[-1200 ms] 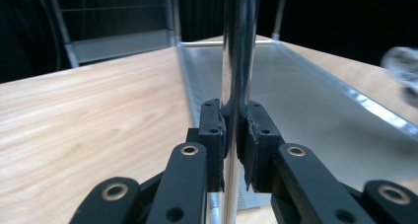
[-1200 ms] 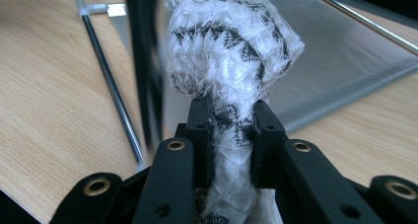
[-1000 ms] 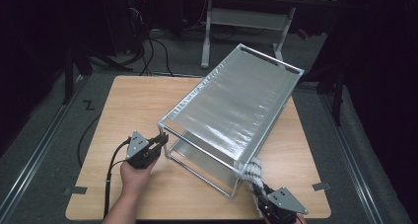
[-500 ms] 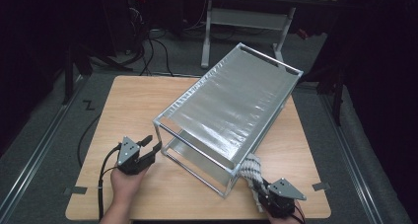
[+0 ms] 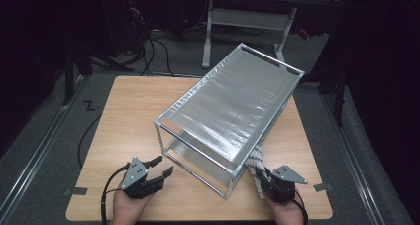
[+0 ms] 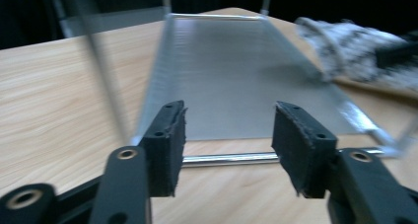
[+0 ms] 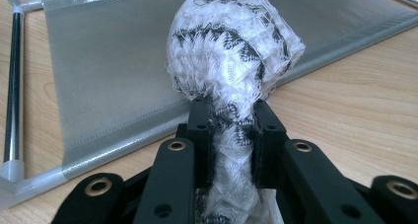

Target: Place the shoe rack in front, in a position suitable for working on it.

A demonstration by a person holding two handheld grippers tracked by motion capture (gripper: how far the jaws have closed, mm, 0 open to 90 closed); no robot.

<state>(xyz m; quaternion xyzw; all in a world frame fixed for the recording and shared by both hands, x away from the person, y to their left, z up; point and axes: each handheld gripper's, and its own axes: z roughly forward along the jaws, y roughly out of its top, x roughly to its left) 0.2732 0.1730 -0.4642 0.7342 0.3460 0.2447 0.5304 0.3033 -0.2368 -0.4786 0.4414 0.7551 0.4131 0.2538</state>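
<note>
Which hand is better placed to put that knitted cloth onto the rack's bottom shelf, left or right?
Right. The right gripper is shut on the knitted cloth beside the rack's bottom shelf. The left gripper, jaws just opened, holds nothing and sits off the rack's near-left corner.

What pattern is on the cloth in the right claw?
White with black zigzag bands, fuzzy knit; the cloth shows best in the right gripper view.

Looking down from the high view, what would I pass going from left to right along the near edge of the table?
Left claw, open with nothing in it → near corner of the metal shelf rack → black-and-white cloth → right claw, shut on that cloth. All sit on the wooden table.
</note>
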